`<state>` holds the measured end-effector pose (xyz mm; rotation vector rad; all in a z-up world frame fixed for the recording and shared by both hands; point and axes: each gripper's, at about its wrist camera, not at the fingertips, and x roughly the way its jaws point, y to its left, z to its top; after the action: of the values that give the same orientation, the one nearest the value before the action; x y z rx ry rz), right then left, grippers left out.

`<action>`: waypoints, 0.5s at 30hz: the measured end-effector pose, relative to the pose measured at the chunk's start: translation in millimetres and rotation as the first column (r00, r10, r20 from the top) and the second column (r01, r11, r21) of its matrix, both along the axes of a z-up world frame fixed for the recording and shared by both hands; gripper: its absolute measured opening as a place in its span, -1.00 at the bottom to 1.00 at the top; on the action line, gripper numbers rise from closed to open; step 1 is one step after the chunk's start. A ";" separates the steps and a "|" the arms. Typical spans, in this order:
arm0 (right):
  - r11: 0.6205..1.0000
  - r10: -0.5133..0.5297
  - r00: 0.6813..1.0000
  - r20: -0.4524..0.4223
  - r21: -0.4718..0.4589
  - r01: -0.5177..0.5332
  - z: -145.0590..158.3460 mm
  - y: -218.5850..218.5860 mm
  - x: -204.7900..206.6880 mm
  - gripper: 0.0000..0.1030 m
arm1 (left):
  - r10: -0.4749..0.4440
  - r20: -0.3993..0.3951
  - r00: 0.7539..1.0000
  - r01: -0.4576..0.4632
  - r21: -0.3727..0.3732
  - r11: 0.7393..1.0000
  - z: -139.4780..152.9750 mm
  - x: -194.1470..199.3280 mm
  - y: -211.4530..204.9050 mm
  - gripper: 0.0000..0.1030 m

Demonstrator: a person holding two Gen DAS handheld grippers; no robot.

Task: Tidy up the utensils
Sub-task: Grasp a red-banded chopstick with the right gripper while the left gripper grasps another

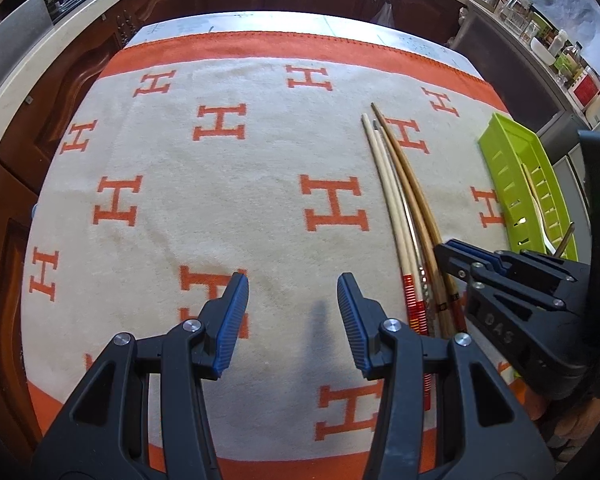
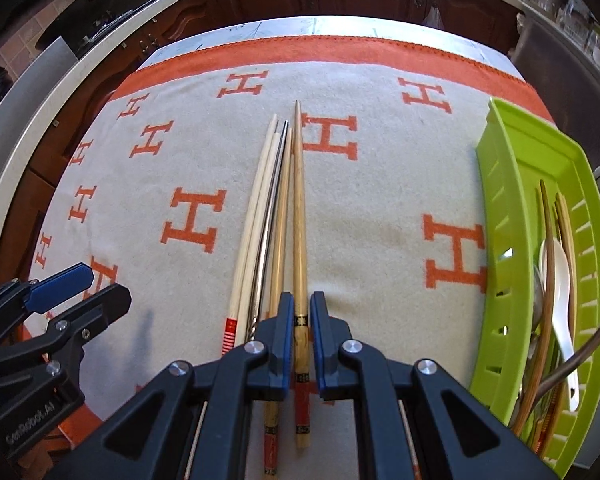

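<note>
1. The right gripper [image 2: 300, 320] pinches one brown chopstick [image 2: 299, 216], the rightmost of the chopstick bundle [image 2: 268, 208] lying on the H-patterned cloth [image 2: 380, 208].
2. The left gripper [image 1: 293, 312] stands spread over bare cloth, left of the bundle.
3. The green tray [image 2: 496, 216], right of the bundle, holds a white spoon [image 2: 560, 280] and more chopsticks.

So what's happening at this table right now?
A person is sorting utensils with two handheld grippers. The right gripper is closed around a brown wooden chopstick at the right edge of a row of chopsticks lying on the orange-and-cream cloth. The left gripper hangs half open over bare cloth, holding nothing. The green tray already holds a white spoon and other utensils.
</note>
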<state>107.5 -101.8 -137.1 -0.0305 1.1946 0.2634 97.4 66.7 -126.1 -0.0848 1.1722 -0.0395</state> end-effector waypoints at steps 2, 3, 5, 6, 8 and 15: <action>1.000 0.011 1.000 0.018 -0.019 -0.010 0.1 3.2 0.7 -0.83 | -0.012 -0.005 1.000 0.012 -0.012 1.000 -0.9 1.4 -4.7 -0.16; 1.000 0.016 1.000 0.026 -0.026 -0.015 0.0 4.2 0.8 -0.83 | -0.021 -0.008 1.000 0.021 -0.020 1.000 -1.4 2.4 -7.5 -0.16; 0.999 0.023 0.999 0.043 -0.029 -0.022 -0.3 4.8 1.4 -0.83 | -0.038 -0.017 0.999 0.037 -0.040 0.999 -3.0 5.0 -13.3 -0.16; 0.999 0.023 0.999 0.047 -0.024 -0.022 -0.5 4.0 1.1 -0.84 | -0.043 -0.021 0.999 0.042 -0.052 0.998 -3.8 6.4 -15.5 -0.16; 1.000 0.022 0.998 0.050 -0.010 -0.021 -0.9 1.2 0.9 -0.86 | -0.052 -0.027 0.998 0.049 -0.072 0.996 -5.4 9.2 -19.9 -0.16; 0.998 -0.028 0.999 0.022 0.064 0.027 4.0 -19.6 -8.5 -0.87 | -0.078 -0.039 0.996 0.074 -0.078 0.994 -13.1 22.5 -38.0 -0.16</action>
<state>99.0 -121.4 -133.1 0.0390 1.1624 0.2762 119.9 28.7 -139.3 -0.1092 1.2161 -0.1505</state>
